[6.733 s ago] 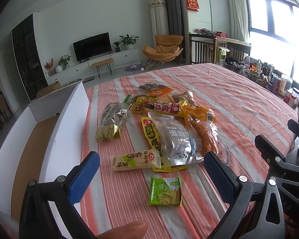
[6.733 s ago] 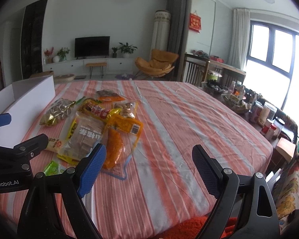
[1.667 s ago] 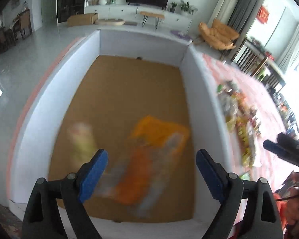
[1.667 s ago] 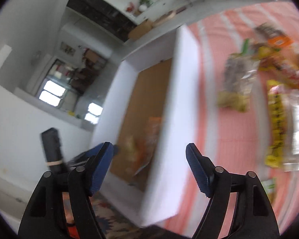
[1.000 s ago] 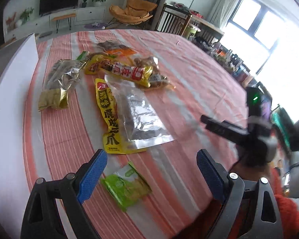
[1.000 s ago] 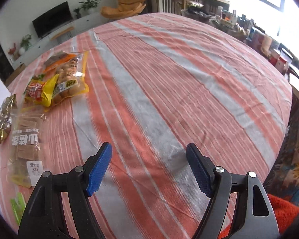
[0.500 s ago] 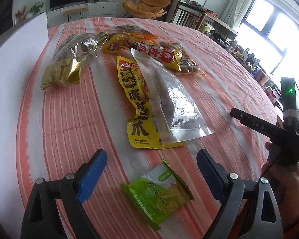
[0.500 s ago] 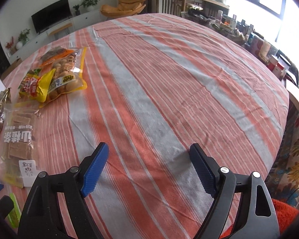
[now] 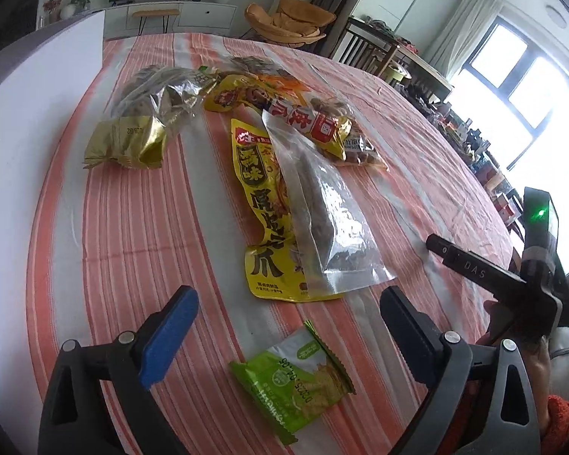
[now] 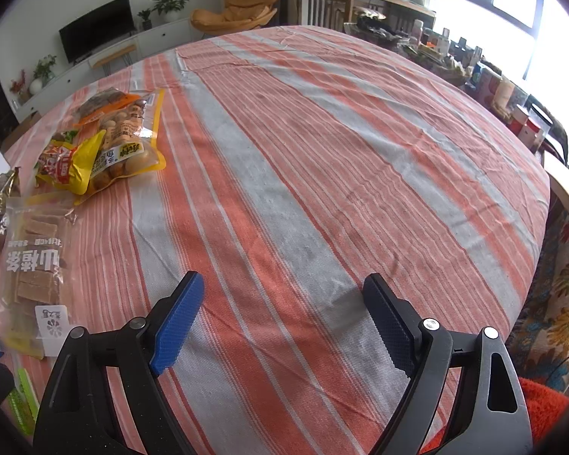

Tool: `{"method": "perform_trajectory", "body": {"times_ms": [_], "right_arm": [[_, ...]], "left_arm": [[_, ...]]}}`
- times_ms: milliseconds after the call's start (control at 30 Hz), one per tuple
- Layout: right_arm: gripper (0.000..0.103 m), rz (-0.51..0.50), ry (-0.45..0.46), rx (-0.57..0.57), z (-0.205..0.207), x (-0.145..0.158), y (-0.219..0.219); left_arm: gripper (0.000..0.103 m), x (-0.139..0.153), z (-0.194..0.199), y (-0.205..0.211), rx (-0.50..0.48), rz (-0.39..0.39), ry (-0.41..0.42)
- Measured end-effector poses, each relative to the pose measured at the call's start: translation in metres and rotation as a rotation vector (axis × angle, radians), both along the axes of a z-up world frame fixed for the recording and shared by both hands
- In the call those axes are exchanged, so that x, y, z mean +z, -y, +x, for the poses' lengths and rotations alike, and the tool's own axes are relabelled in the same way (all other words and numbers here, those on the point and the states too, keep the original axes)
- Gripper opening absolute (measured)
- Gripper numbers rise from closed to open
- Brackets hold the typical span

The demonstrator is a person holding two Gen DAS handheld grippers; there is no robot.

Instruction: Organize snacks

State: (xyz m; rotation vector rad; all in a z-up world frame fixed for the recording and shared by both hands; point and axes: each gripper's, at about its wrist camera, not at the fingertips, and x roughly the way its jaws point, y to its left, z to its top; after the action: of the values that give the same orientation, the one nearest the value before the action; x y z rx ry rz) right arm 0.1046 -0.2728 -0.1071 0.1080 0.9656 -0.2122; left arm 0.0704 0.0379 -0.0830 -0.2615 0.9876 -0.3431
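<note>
Lying flat on the striped table (image 9: 132, 227), the green snack packet (image 9: 290, 385) is sitting between and just ahead of the left gripper (image 9: 284, 337), whose fingers are spreading wide with nothing held. Looking light, thin and crinkly, it is probably best pinched across its edges. The right gripper (image 10: 284, 318) is also opening, empty, over bare cloth.

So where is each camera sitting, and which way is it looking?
Left wrist: sits on the left hand-held gripper, looking down at the green snack packet between its opening jaws; the person's right hand shows.
Right wrist: sits on the right hand-held gripper, jaws opening over bare striped tablecloth; the left gripper's blue tip shows at the lower left edge.
Both views share the clear bag of brown squares and the green packet.
</note>
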Motion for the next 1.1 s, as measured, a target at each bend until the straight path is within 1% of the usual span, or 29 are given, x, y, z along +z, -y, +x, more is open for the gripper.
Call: {"method": "perform_trajectory", "body": {"times_ms": [100,167,300,567,733,833,1000,1033,1100], "right_arm": [[0.088,0.0,0.0,0.0,0.0,0.0,0.0],[0.088,0.0,0.0,0.0,0.0,0.0,0.0],[0.089,0.001,0.0,0.0,0.0,0.0,0.0],[0.089,0.001,0.0,0.0,0.0,0.0,0.0],[0.089,0.001,0.001,0.0,-0.001,0.0,0.0],[0.089,0.001,0.001,0.0,0.0,0.0,0.0],[0.089,0.002,0.0,0.001,-0.001,0.0,0.0],[0.089,0.002,0.0,0.001,-0.001,0.0,0.0],[0.089,0.001,0.001,0.0,0.0,0.0,0.0]], "left_arm": [[0.096,0.012,-0.002,0.0,-0.017,0.031,0.031],[0.096,0.019,-0.006,0.003,-0.043,0.07,0.055],[0.096,0.022,-0.014,0.005,-0.07,0.117,0.077],[0.096,0.02,-0.025,0.001,-0.087,0.145,0.068],[0.096,0.025,-0.027,-0.008,-0.081,0.119,0.053],[0.096,0.023,-0.031,-0.007,-0.134,0.118,0.036],[0.096,0.012,-0.046,0.016,-0.274,0.22,0.027],[0.096,0.01,-0.048,0.02,-0.286,0.231,0.02],[0.096,0.005,-0.05,0.028,-0.279,0.231,0.007]]}}
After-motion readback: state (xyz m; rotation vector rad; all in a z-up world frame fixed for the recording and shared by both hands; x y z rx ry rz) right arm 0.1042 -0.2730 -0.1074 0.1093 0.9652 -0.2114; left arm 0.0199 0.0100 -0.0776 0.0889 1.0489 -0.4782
